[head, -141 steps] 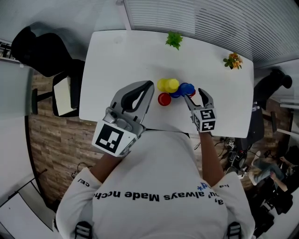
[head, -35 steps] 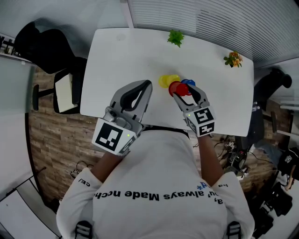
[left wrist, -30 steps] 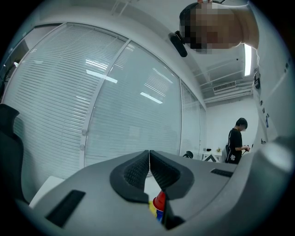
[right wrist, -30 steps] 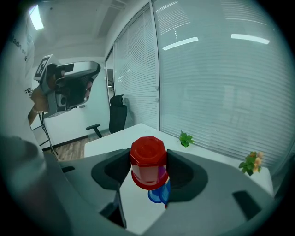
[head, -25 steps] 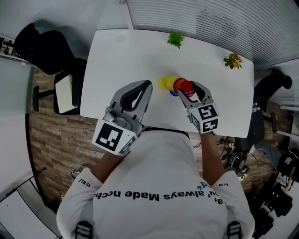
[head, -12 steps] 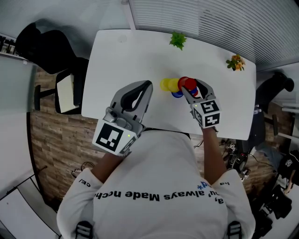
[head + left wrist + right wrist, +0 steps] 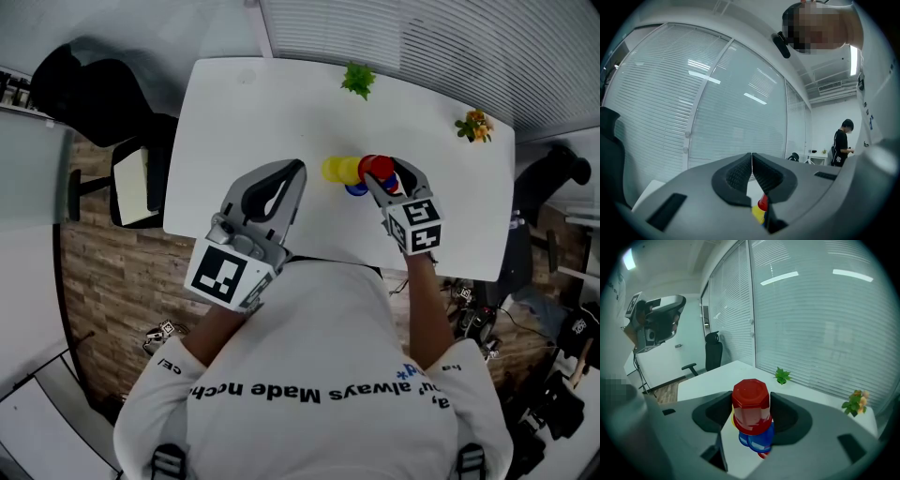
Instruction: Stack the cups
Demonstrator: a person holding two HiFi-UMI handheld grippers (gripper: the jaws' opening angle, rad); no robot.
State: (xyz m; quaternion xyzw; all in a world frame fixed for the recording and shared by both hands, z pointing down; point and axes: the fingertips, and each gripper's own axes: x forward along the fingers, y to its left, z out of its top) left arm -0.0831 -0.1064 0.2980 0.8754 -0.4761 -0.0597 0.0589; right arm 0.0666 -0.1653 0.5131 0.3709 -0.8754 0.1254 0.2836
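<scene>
- The red plastic cup (image 7: pixel 751 406) was upside down between the jaws of the right gripper (image 7: pixel 386 180), both pads pressed against its sides.
- The red plastic cup sat directly over the blue plastic cups (image 7: pixel 759 439); contact between them could not be confirmed.
- The yellow plastic cups (image 7: pixel 337 170) lay just beside the blue ones, on the left.
- The left gripper (image 7: pixel 751 164) was empty, jaws closed together, near the front edge of the white table (image 7: pixel 253 122).
- A small green plant (image 7: pixel 357 80) and a small orange-flowered plant (image 7: pixel 473 125) stood along the far edge.
</scene>
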